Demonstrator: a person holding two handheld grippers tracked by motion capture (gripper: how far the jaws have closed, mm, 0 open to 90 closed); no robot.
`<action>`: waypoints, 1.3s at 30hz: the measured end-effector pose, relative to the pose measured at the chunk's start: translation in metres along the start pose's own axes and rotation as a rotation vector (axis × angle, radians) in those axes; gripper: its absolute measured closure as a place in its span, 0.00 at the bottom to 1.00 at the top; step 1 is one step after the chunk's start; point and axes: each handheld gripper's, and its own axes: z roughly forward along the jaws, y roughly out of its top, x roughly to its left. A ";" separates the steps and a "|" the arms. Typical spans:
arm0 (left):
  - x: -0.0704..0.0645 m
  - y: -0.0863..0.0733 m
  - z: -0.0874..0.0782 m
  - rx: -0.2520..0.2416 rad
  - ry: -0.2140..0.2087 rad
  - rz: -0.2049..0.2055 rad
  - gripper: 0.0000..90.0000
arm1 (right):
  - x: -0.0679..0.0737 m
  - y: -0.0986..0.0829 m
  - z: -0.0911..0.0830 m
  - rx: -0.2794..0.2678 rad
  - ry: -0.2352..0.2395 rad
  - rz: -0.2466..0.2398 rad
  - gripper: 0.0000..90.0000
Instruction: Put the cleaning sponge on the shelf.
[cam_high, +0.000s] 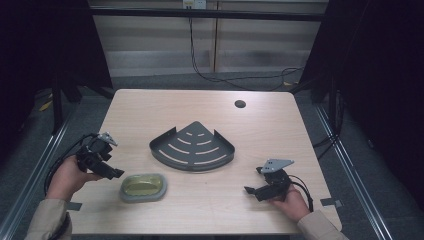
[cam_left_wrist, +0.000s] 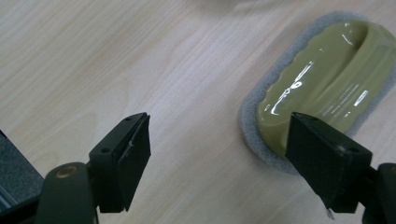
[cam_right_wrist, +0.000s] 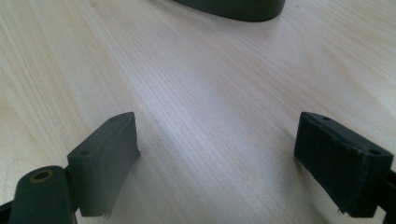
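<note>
Olive-green glossy oval soap on its grey foam-edged pad (cam_high: 143, 187) lies on the pale wooden table (cam_high: 260, 135), just in front of the dark grey quarter-round metal corner shelf (cam_high: 192, 147) that sits mid-table. From that shelf, the soap is toward the person's side and slightly to the left, near it but not touching.

The left gripper (cam_high: 116, 173) is held low just left of the soap, well to the left of the shelf. In the left gripper view its two black fingers (cam_left_wrist: 126, 158) stand wide apart with bare table between them, and one finger overlaps the soap's near end; whether it touches cannot be told.

The right gripper (cam_high: 253, 181) hovers in front of the shelf's right corner, apart from it. In the right gripper view its fingers (cam_right_wrist: 105, 161) are spread wide, holding nothing, with the shelf's curved front wall (cam_right_wrist: 233, 8) beyond them.
</note>
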 end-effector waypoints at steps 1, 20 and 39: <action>0.000 0.002 -0.001 0.008 0.002 0.015 0.24 | 0.000 0.000 0.000 0.000 0.000 0.000 0.14; -0.028 0.038 0.001 0.119 -0.082 0.191 0.28 | 0.000 0.000 0.000 0.000 0.000 0.000 0.14; -0.048 0.050 0.009 0.162 -0.147 0.271 0.35 | 0.000 0.000 0.000 0.000 0.000 0.000 0.14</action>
